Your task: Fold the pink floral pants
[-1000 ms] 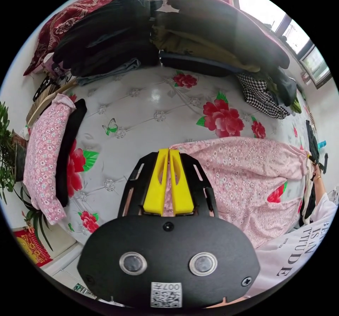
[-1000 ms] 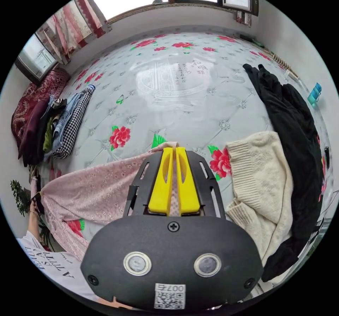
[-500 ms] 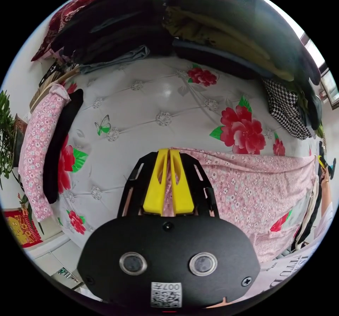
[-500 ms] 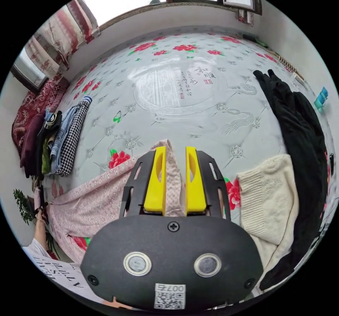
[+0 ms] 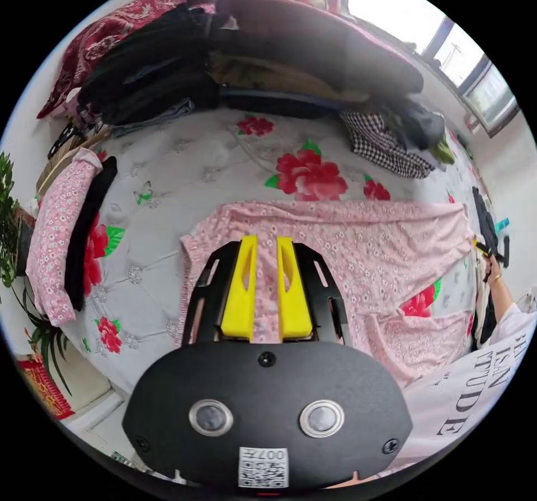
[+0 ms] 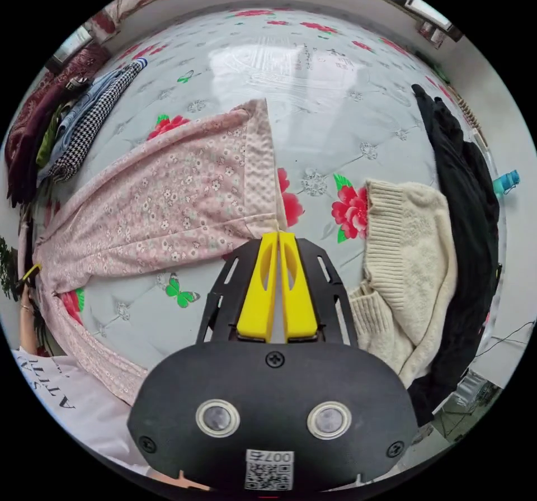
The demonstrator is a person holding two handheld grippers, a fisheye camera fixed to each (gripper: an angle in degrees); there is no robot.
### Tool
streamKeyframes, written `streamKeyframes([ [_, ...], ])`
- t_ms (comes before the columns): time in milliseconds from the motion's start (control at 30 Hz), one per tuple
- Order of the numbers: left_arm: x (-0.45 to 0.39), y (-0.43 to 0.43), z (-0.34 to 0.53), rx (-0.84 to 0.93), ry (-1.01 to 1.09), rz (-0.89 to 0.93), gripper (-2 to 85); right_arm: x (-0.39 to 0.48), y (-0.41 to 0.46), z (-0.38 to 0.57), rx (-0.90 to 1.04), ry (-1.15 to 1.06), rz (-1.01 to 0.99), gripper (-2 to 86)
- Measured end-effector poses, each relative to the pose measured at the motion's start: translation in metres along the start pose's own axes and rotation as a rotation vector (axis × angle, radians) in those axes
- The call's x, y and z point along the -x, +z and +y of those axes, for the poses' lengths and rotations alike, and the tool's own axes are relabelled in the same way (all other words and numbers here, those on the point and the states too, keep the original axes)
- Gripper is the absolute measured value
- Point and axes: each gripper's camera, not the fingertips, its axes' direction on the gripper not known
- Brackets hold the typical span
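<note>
Pink floral pants [image 5: 358, 244] spread flat on the flowered mattress [image 6: 335, 76]. Left gripper [image 5: 263, 244], clamped before, now parted over the fabric. Right gripper [image 6: 278, 239] has reclosed; whether it pinches the waistband corner is unclear.

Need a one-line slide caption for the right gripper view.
Right gripper at the corner of the pink pants spread on the floral mat, beside a cream sweater.
</note>
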Motion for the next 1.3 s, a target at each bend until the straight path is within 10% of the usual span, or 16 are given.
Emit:
streamKeyframes([
  [733,-0.009,0.057,-0.103,-0.008,0.315,0.015,0.4,-0.004,0.034,-0.114,-0.087,0.045,0.027,2.6],
  [1100,0.082,0.087,-0.102,-0.137,-0.238,0.306,0.4,-0.087,0.055,-0.122,-0.231,0.435,-0.345,3.0],
  [1300,0.081,0.046,-0.054,-0.272,-0.210,0.279,5.1,-0.005,0.014,-0.088,-0.367,0.100,-0.202,5.6],
])
